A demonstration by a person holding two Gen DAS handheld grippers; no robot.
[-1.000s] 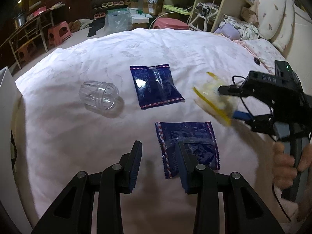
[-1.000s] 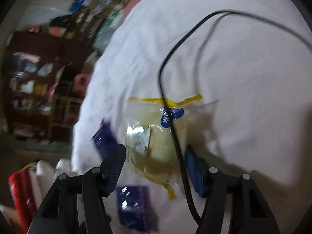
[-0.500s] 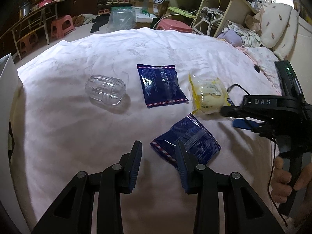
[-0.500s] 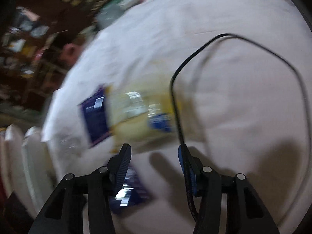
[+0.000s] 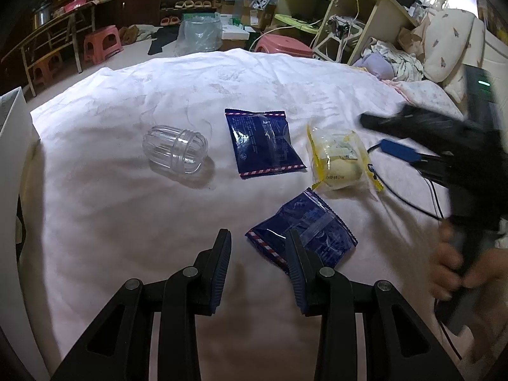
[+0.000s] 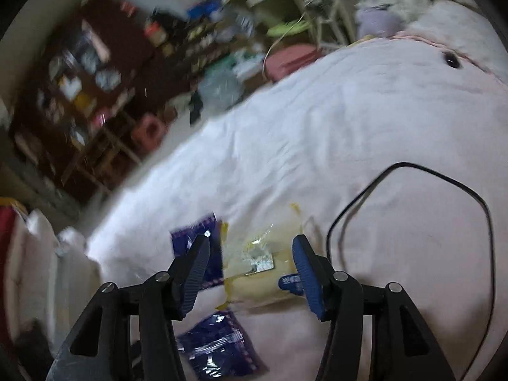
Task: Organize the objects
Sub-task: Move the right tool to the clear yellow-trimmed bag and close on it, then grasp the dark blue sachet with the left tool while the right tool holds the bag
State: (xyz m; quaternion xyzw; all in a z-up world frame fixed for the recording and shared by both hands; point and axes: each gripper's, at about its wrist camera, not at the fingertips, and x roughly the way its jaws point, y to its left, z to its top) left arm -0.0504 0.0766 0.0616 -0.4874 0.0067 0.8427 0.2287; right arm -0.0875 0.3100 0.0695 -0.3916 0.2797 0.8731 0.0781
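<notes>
1. I found the left gripper (image 5: 257,247) with its jaws apart and nothing between them, poised above the near part of the white bedspread (image 5: 127,222).
2. The crumpled blue packet (image 5: 301,231) lay on the bedspread just ahead of the left gripper's right finger, which overlapped its near corner in the view; I could not tell whether they touched.
3. A second, flat blue packet (image 5: 263,143) lay farther in, near the middle of the bedspread.
4. The yellow snack bag (image 5: 339,162) lay just right of the flat packet and apart from it, its near corner close to the crumpled packet.
5. A clear ribbed jar (image 5: 174,149) lay on its side left of the flat packet, well apart from it.
6. The right gripper (image 6: 250,266) had its jaws wide and held nothing; in its own blurred view the yellow bag showed between its fingers, lying on the bedspread.
7. A black cable (image 6: 444,177) looped over the bedspread toward its right edge.
</notes>
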